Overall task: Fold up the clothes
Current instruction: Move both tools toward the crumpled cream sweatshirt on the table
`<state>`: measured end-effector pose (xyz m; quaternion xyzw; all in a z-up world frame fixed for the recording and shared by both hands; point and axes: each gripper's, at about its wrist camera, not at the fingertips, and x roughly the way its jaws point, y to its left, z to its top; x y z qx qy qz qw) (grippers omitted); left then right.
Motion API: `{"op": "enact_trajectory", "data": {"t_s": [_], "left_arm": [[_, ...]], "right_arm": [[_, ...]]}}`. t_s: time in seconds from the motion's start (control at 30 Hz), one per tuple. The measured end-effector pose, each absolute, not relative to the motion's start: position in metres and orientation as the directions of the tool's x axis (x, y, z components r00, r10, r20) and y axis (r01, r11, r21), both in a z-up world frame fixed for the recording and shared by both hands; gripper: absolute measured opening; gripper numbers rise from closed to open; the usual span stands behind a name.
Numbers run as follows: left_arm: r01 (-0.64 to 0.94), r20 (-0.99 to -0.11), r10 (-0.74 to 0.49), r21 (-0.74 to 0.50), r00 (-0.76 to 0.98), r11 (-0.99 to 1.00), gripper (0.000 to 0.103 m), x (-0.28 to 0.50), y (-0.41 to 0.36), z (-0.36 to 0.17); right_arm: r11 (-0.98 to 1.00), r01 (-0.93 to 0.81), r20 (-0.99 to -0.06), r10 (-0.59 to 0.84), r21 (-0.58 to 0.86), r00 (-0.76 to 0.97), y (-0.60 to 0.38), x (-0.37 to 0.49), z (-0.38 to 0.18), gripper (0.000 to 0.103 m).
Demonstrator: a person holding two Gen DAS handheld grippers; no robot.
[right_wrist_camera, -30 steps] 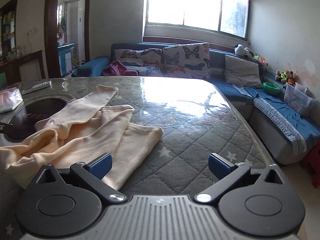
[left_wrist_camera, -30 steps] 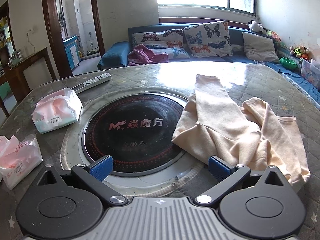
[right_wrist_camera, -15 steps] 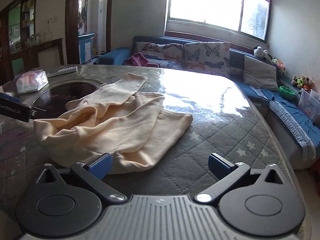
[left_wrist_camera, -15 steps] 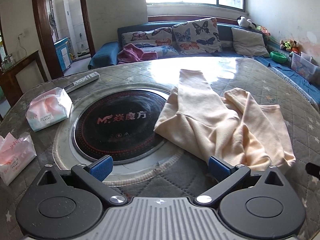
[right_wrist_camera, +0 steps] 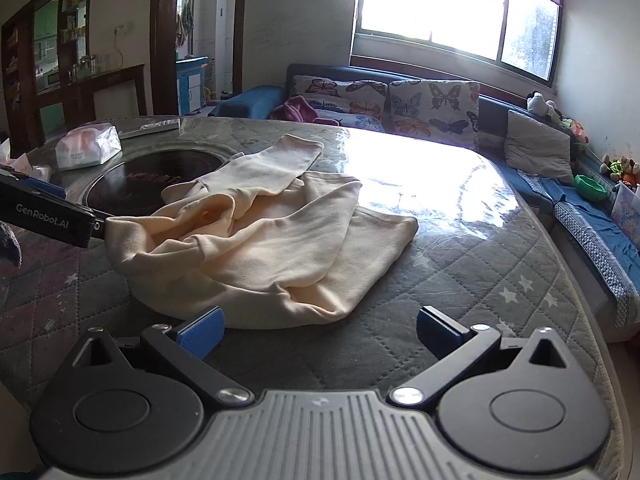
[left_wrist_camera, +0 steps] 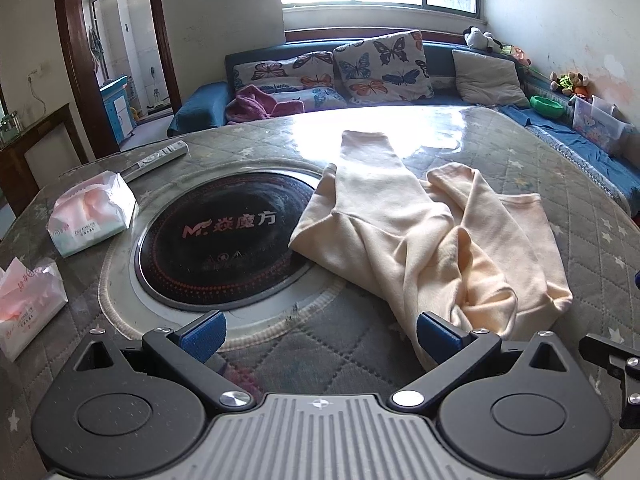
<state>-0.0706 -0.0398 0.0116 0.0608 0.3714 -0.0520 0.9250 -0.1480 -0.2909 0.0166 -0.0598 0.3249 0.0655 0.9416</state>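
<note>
A cream long-sleeved garment [left_wrist_camera: 432, 236] lies crumpled on the quilted table, one sleeve stretched toward the far side. In the right wrist view the same garment [right_wrist_camera: 272, 248] spreads ahead and slightly left. My left gripper [left_wrist_camera: 320, 334] is open just in front of the garment's near edge, its right blue pad close to the cloth with nothing between the pads. My right gripper [right_wrist_camera: 320, 330] is open too, its left pad by the garment's near hem. The left gripper's side [right_wrist_camera: 48, 216] shows at the left of the right wrist view, beside the garment.
A round black cooktop [left_wrist_camera: 224, 236] is set into the table [left_wrist_camera: 340, 360]. Two tissue packs [left_wrist_camera: 92, 212] [left_wrist_camera: 24, 308] and a remote [left_wrist_camera: 158, 158] lie on the left. A sofa with butterfly cushions [left_wrist_camera: 380, 68] runs behind the table. The table's right edge [right_wrist_camera: 576, 292] drops toward the sofa.
Both grippers have drawn back toward the near side and turned left, so the garment sits more centred in each view. The right gripper's tip has come into the left view's lower right.
</note>
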Motion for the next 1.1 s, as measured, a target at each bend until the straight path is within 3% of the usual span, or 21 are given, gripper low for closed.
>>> {"op": "enact_trajectory", "data": {"t_s": [1.1], "left_arm": [[0.203, -0.752, -0.072, 0.083, 0.655, 0.976, 0.103, -0.100, -0.048, -0.014]], "right_arm": [[0.984, -0.172, -0.662, 0.098, -0.048, 0.743, -0.269, -0.151, 0.012, 0.103]]}}
